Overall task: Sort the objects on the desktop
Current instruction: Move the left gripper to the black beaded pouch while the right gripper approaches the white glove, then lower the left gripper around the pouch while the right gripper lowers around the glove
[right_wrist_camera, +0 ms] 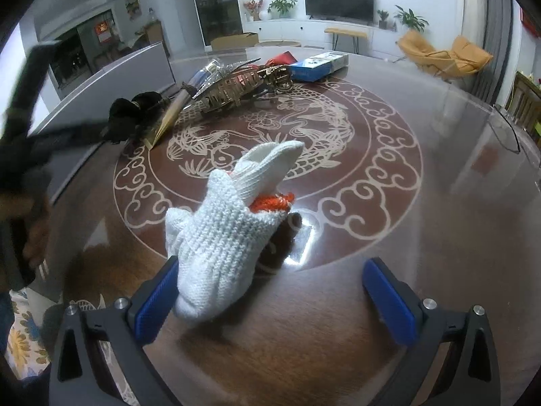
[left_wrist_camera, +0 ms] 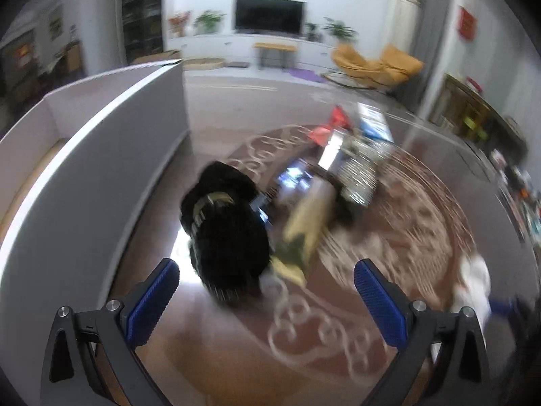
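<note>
Right wrist alone shows the white knitted glove (right_wrist_camera: 223, 233) sharply.

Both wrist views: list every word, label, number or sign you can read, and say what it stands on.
No text can be read in either view.
Blue box: there is print on its top, too small to read.
Red sign on the right wall: blurred, no characters legible.
Red poster in the far room: too small to read.
Flat beige pack beside the black item: no legible label.
</note>
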Demonstrator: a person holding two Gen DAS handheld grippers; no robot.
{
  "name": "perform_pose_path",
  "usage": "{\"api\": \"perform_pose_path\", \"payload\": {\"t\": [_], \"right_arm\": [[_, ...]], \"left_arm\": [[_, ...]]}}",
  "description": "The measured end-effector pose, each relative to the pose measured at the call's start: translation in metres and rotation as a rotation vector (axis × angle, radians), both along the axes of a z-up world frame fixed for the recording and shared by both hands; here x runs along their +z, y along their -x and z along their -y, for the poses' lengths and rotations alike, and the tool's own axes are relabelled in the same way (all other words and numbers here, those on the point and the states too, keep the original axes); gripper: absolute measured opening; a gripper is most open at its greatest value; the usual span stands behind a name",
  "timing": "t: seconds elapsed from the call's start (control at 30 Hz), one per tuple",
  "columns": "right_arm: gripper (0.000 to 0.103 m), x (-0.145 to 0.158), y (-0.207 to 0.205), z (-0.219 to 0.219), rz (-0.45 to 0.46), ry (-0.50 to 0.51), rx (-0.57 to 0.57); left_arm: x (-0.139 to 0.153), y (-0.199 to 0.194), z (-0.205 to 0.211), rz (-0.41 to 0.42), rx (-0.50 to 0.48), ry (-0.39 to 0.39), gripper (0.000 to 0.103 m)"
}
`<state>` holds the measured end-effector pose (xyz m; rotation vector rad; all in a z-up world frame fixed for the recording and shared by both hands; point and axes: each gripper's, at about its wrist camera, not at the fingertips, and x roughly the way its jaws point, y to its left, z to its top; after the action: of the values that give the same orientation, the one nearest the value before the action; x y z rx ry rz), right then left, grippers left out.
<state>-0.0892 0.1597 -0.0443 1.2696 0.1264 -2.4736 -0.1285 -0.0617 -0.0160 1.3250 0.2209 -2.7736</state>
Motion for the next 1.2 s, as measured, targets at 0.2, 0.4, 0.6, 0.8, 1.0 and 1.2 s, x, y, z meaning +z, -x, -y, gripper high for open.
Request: {"api": "perform_pose_path", "payload": {"t": [0.2, 0.4, 0.6, 0.8, 1.0, 1.2], "right_arm": [[0.103, 0.000, 0.006, 0.002, -0.001, 0.012, -0.002], [0.103, -0.001, 0.009, 0.002, -0.001, 0.017, -0.003], [0.103, -0.001, 0.010, 0.001, -0.002, 0.025, -0.004], [0.103, -0.001, 0.011, 0.002, -0.002, 0.028, -0.004], [0.103, -0.001, 0.011, 0.001, -0.002, 0.032, -0.015], [0.103, -0.001, 0.011, 0.001, -0.002, 0.032, -0.014]], "left_arm": [[-0.018, 0.026, 0.025, 0.015, 0.135, -0.104, 0.099], [-0.020, 0.009, 0.022, -0.027, 0.080, -0.069, 0.037], [-0.026, -0.063, -0.006, -0.013, -0.082, -0.018, 0.037], [-0.023, -0.105, -0.022, -0.017, -0.146, -0.055, 0.058], [-0.026, -0.102, -0.022, 0.000, -0.146, 0.027, 0.078], [-0.033, -0.107, -0.032, 0.029, -0.173, 0.067, 0.091]]}}
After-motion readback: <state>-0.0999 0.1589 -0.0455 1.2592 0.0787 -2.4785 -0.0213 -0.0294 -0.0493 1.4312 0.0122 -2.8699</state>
